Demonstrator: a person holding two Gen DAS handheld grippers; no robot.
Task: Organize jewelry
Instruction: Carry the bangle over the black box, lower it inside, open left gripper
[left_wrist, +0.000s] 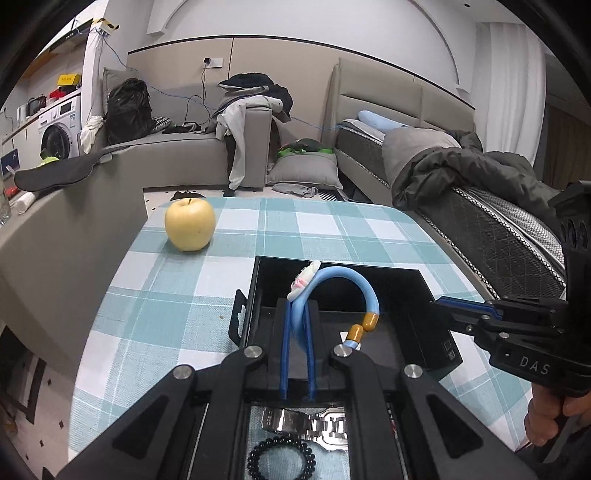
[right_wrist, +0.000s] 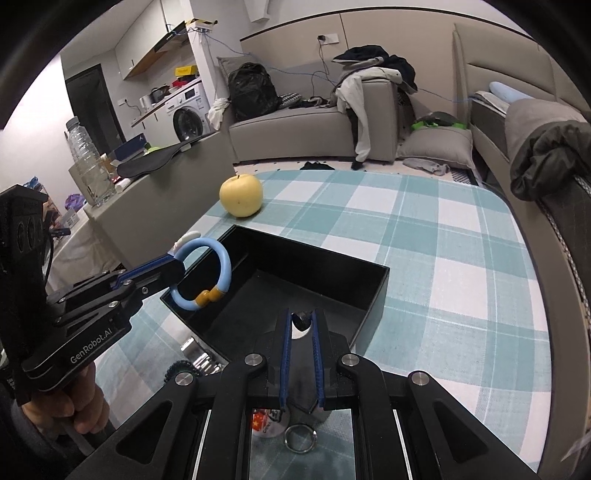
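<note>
My left gripper (left_wrist: 298, 306) is shut on a blue bracelet (left_wrist: 343, 280) with orange beads and a white charm, and holds it over the near left corner of the open black box (left_wrist: 439, 328). The right wrist view shows that gripper (right_wrist: 177, 267) with the bracelet (right_wrist: 207, 273) above the box (right_wrist: 332, 273). My right gripper (right_wrist: 301, 319) is shut on a small dark item (right_wrist: 301, 320) over the box's near wall; it also shows in the left wrist view (left_wrist: 439, 304). A silver watch (left_wrist: 314, 424) and a black bead bracelet (left_wrist: 280, 459) lie on the cloth under my left gripper. A key ring (right_wrist: 300, 437) lies under my right gripper.
A yellow apple (left_wrist: 190, 229) stands on the checked tablecloth (left_wrist: 332, 225) beyond the box, at the far left. A grey sofa (left_wrist: 184, 155) and a bed (left_wrist: 480, 206) surround the table. A water bottle (right_wrist: 86, 162) stands on a side surface at the left.
</note>
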